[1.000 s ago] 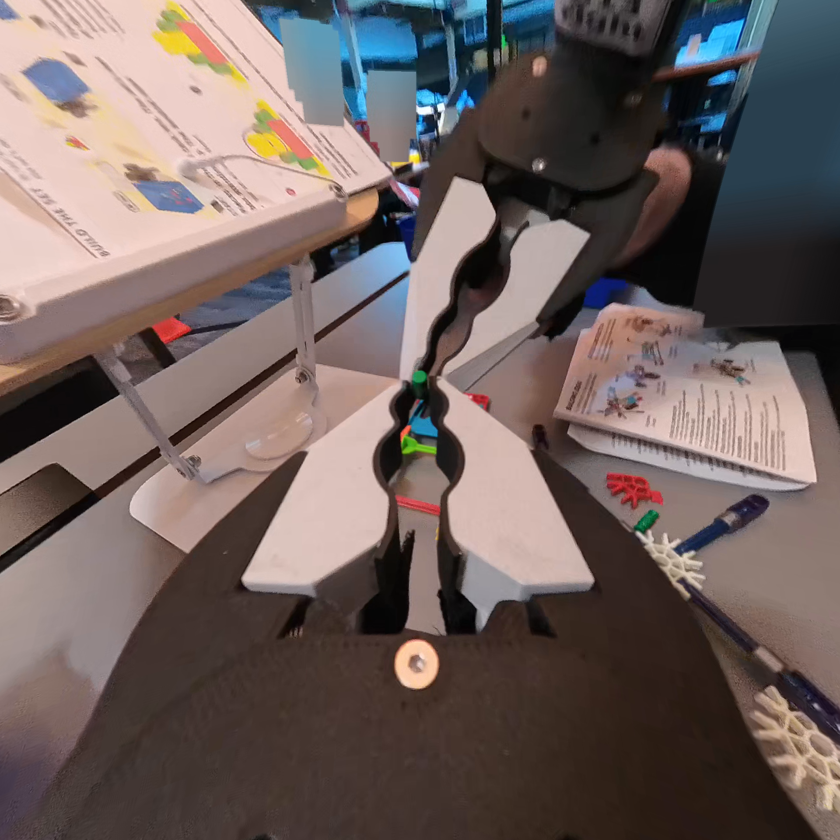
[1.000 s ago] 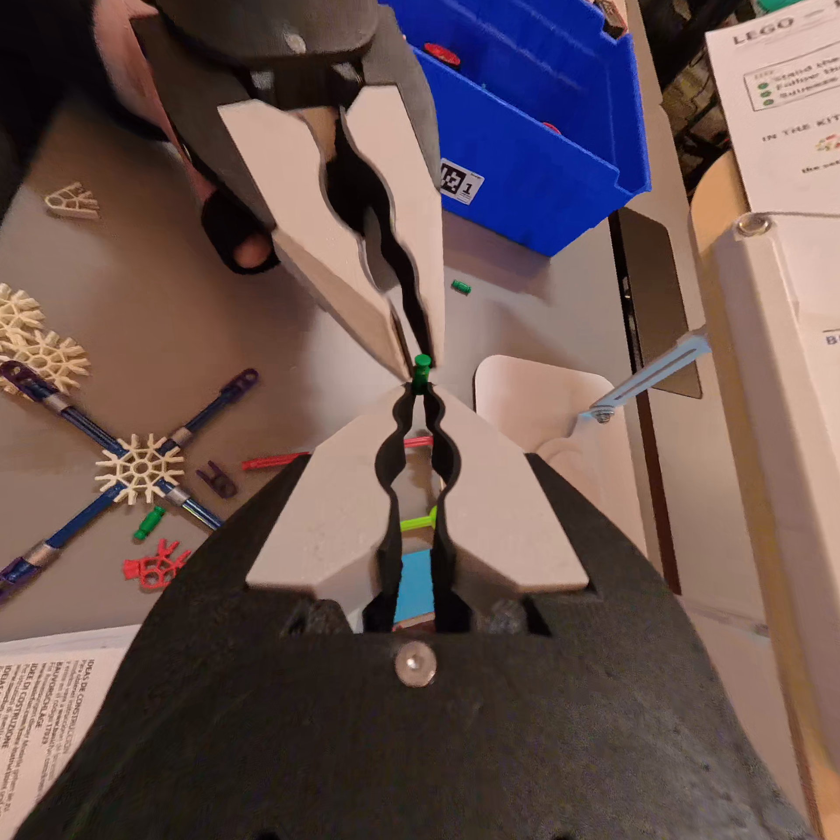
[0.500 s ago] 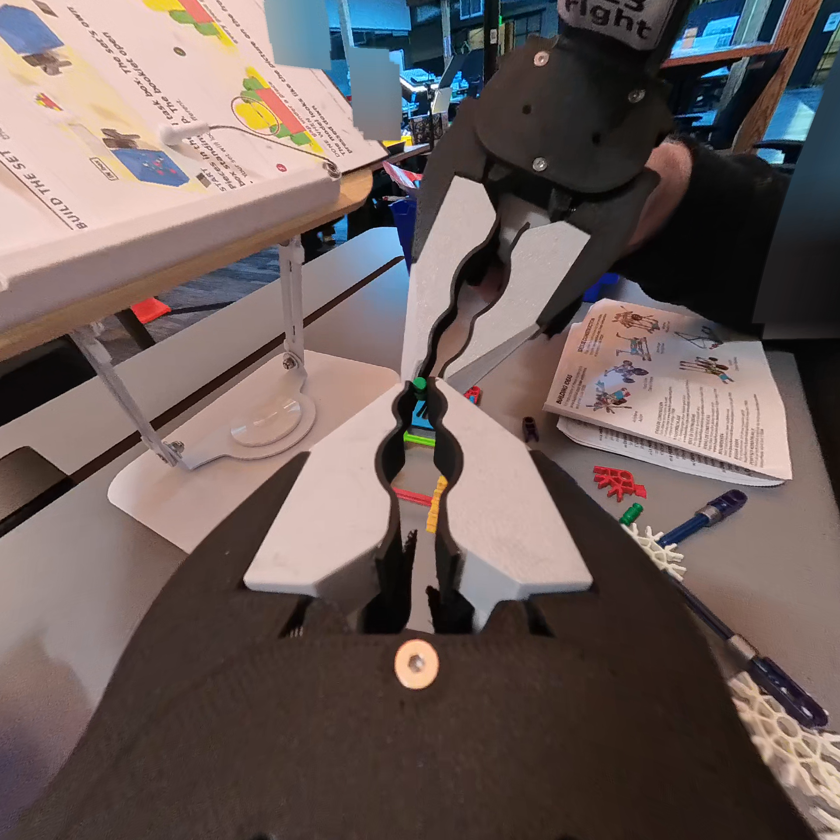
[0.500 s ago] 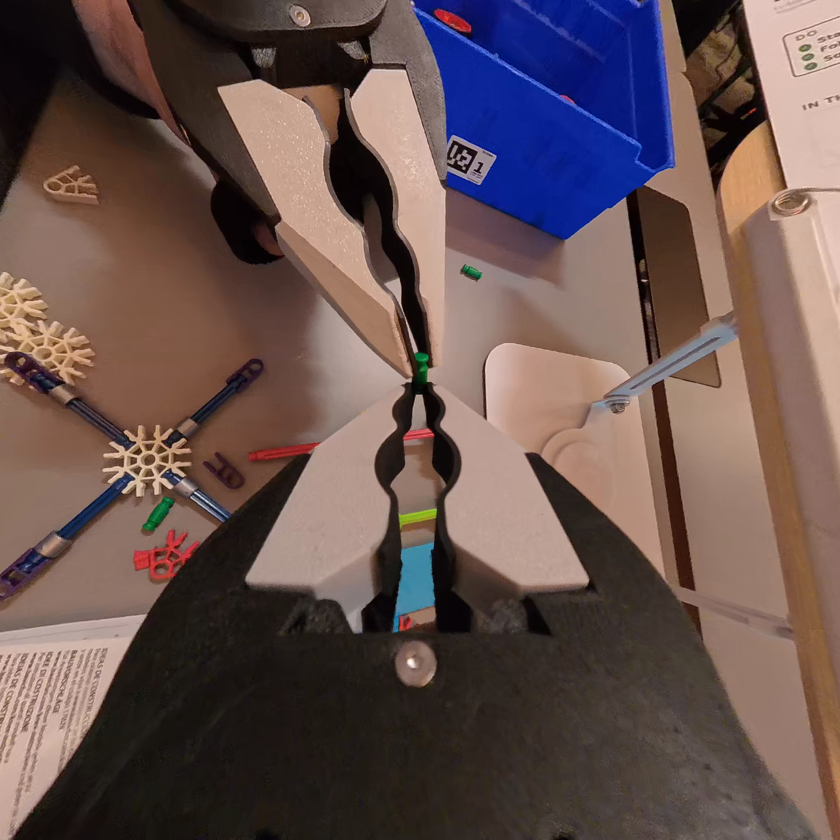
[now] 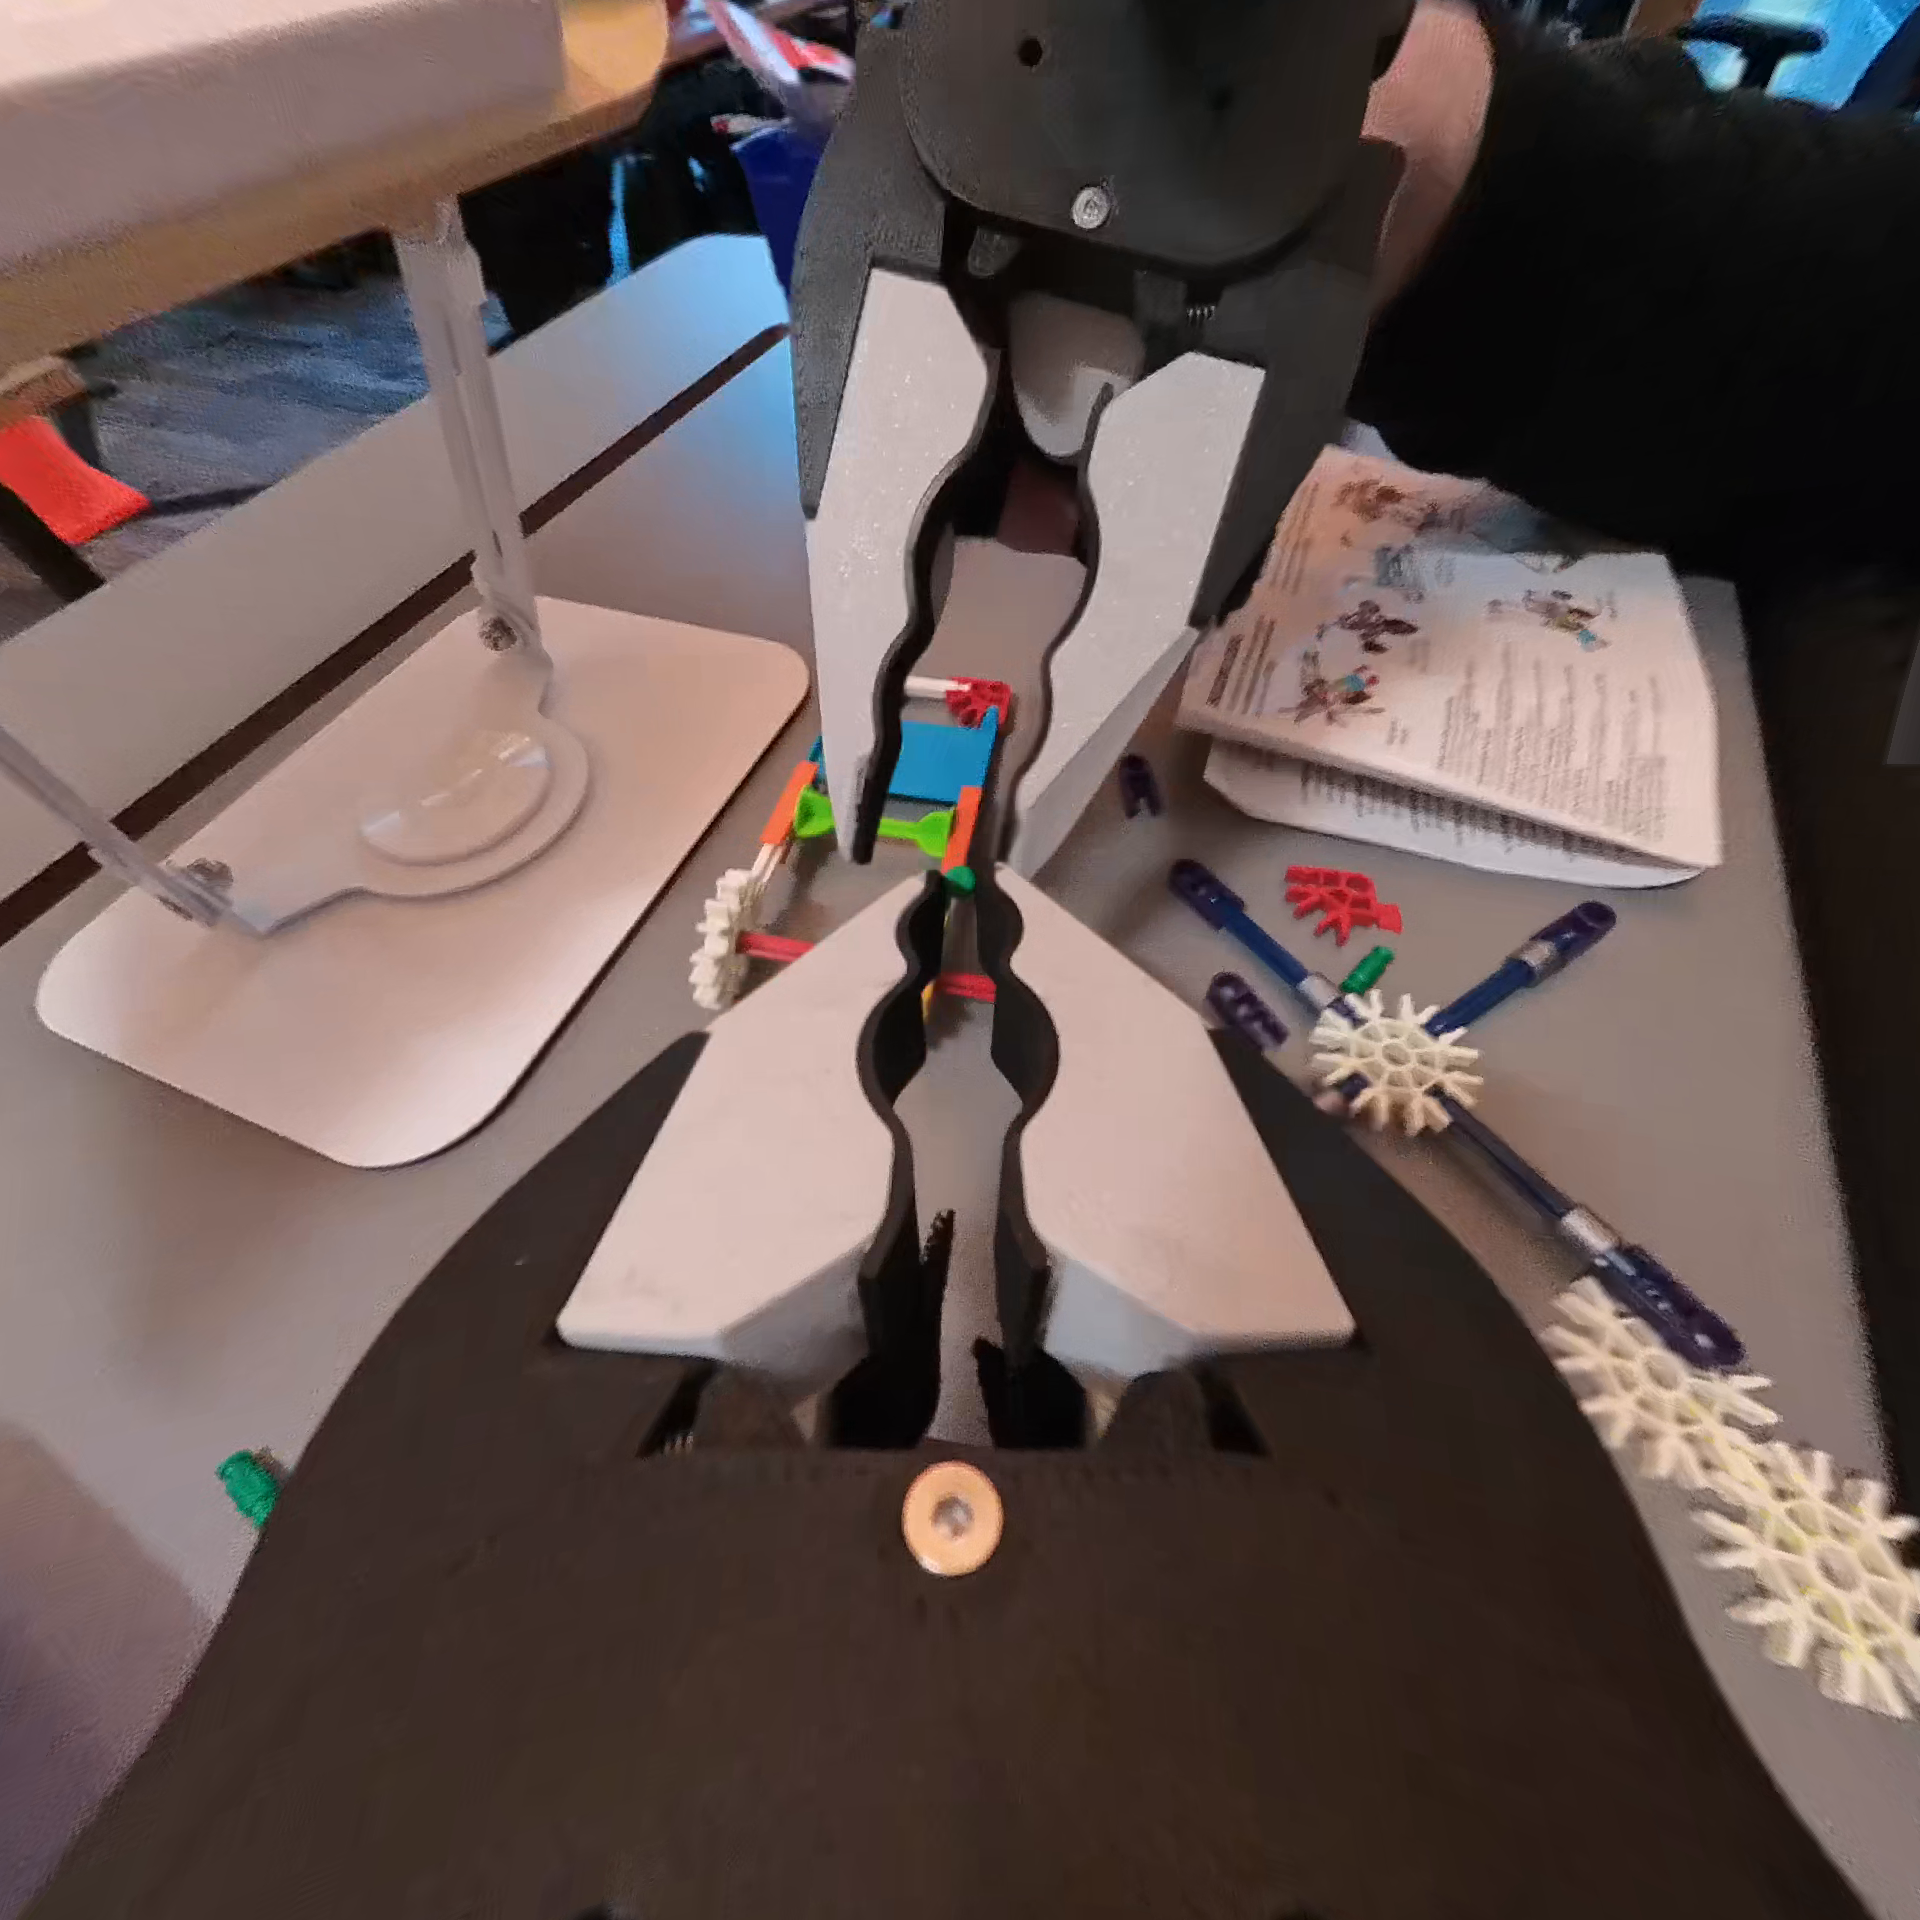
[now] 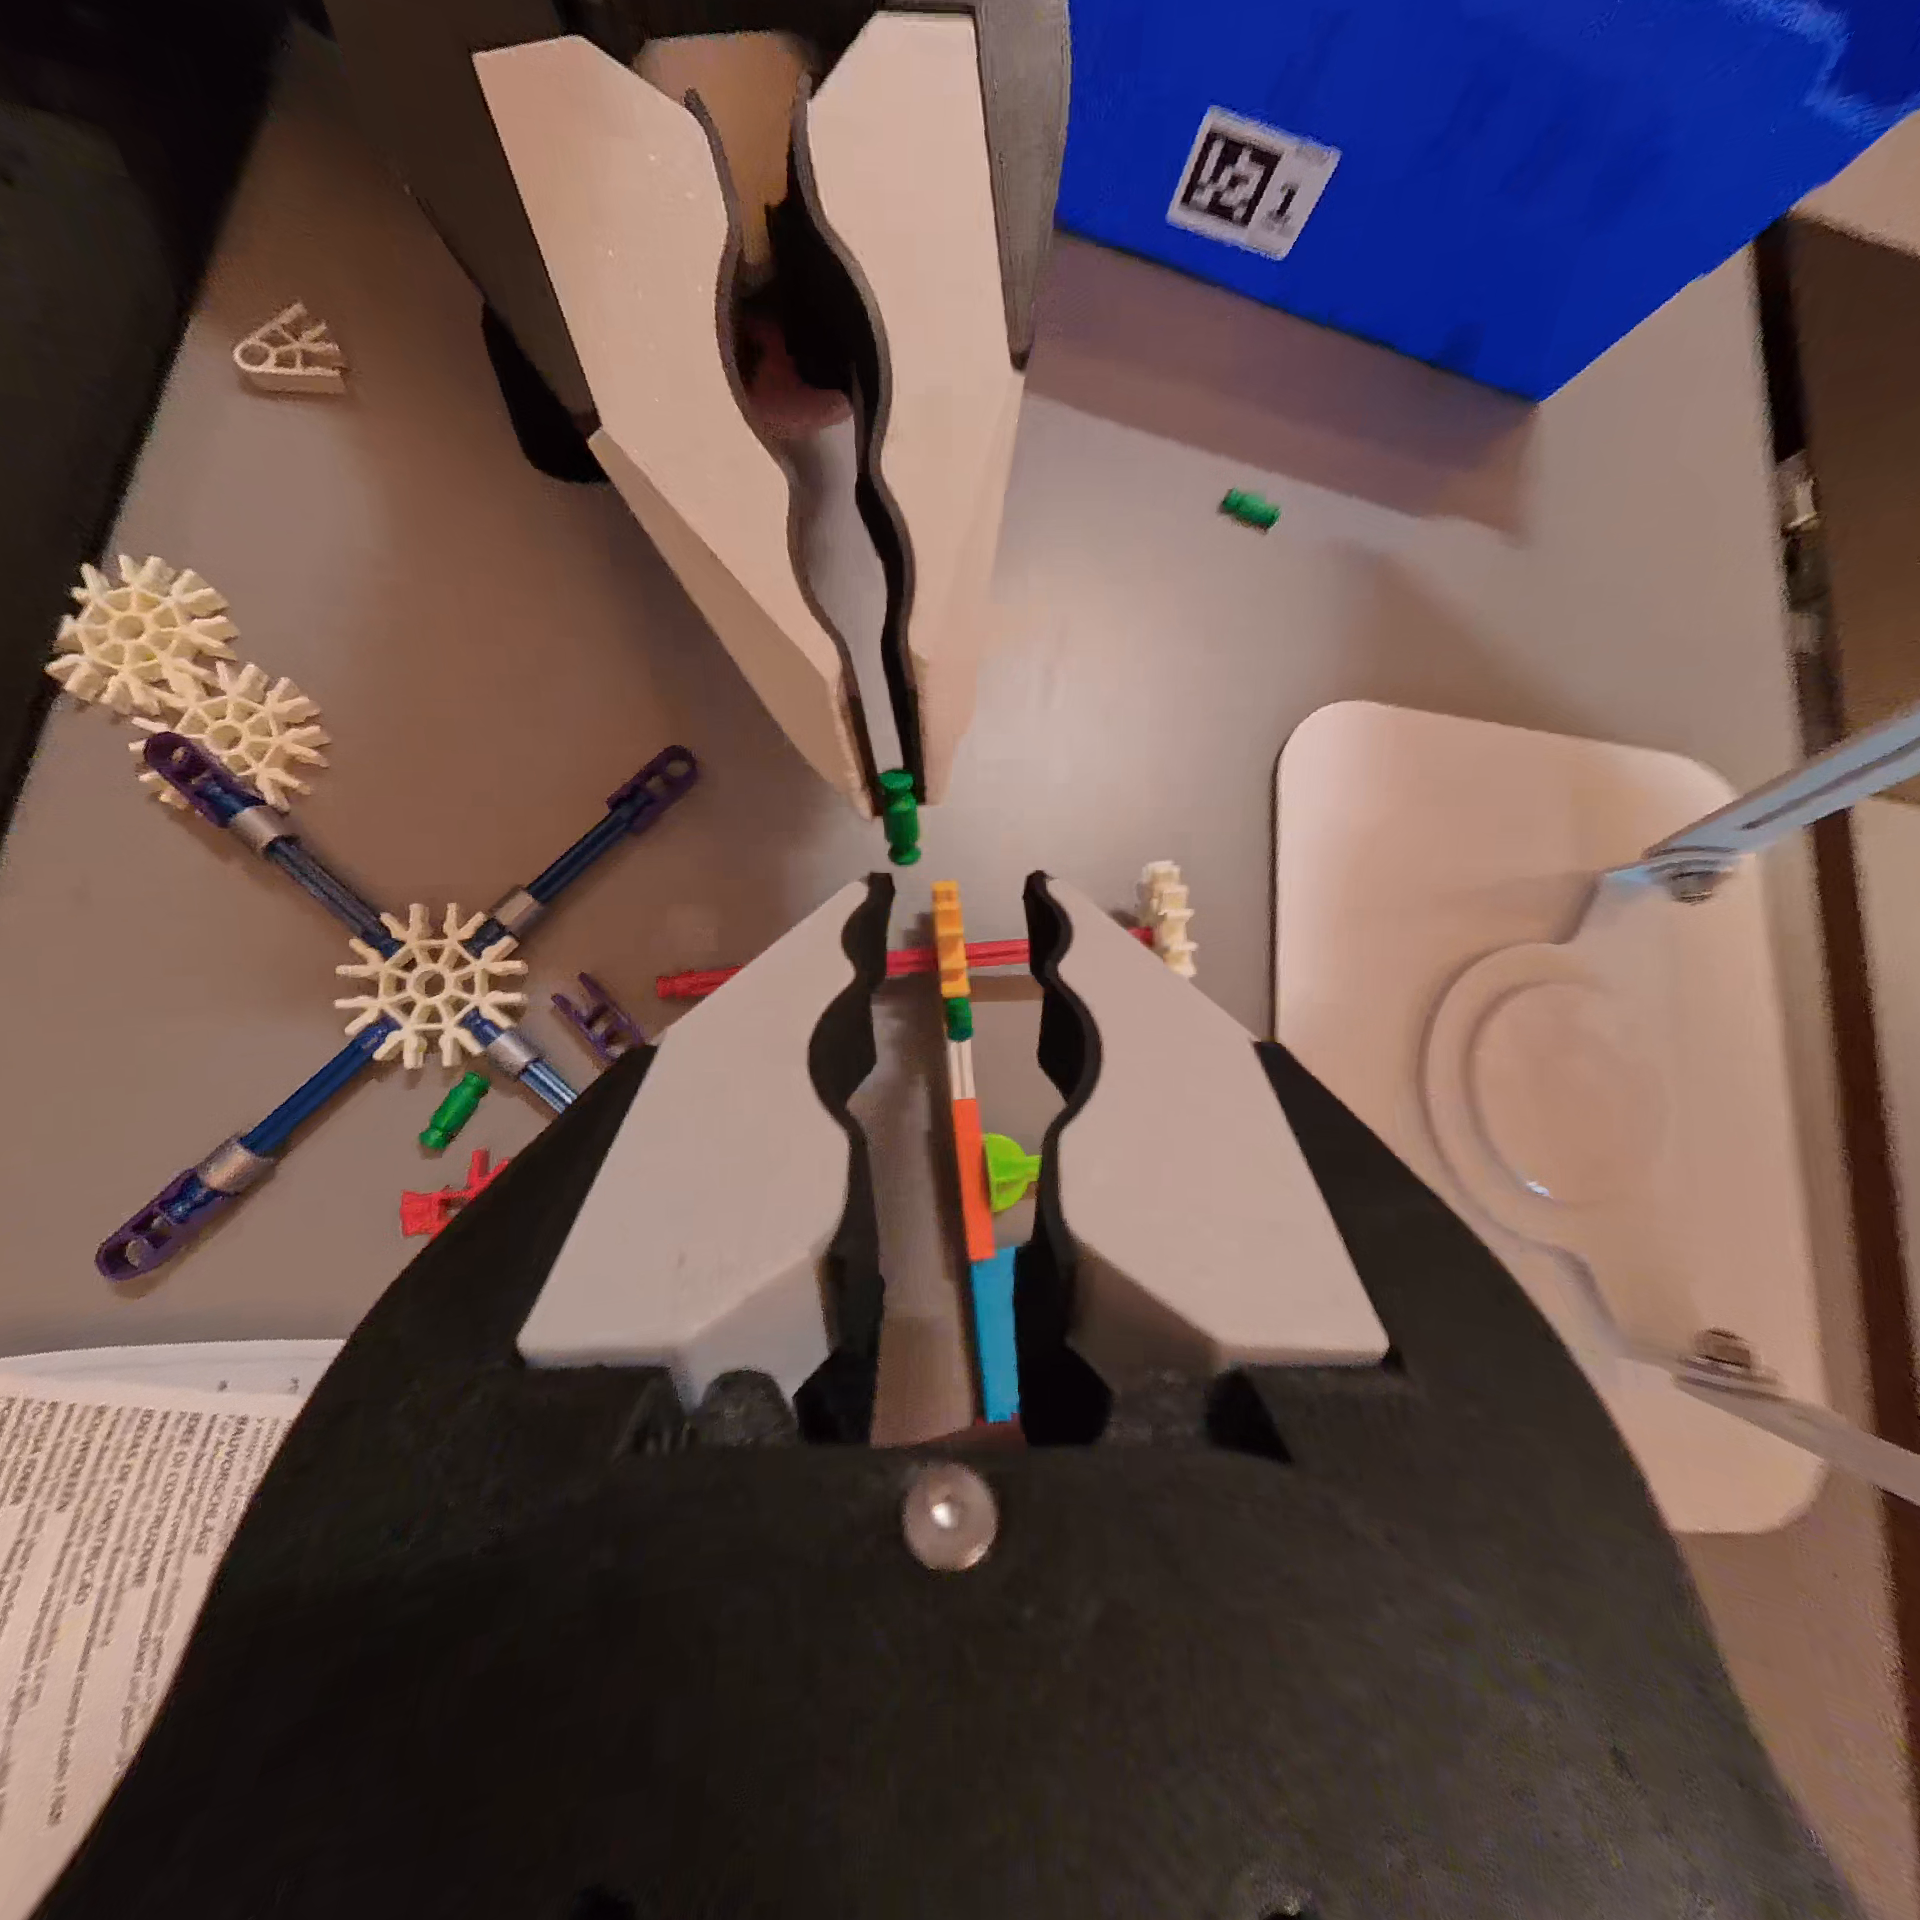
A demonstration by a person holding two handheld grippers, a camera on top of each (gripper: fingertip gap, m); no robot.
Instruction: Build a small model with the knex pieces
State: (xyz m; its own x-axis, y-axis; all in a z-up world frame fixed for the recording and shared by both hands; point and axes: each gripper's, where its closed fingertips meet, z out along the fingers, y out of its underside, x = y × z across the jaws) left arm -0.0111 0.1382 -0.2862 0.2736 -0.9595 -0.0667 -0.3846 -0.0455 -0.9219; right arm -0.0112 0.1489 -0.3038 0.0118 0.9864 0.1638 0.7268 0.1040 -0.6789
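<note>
My left gripper is shut on a short green rod, which sticks out of its tips. In the right wrist view the left gripper comes in from the top with the green rod pointing down. My right gripper is open and empty, its tips just below the rod and apart from it. It faces the left one in the left wrist view. Below both lies a small colourful rod model with a blue panel, orange and green parts and a white gear; it shows between the right fingers.
A white stand base lies left of the model. A blue bin stands behind. A booklet, blue rods with white snowflake connectors, a red connector and loose green rods lie on the grey table. Less than 4 cm separates the two grippers' tips. The red connector is about 12 cm from both grippers' fingertips.
Both grippers held the green rod tip to tip. The right gripper has opened and let go; the left still holds it. Both have tilted down toward the model.
</note>
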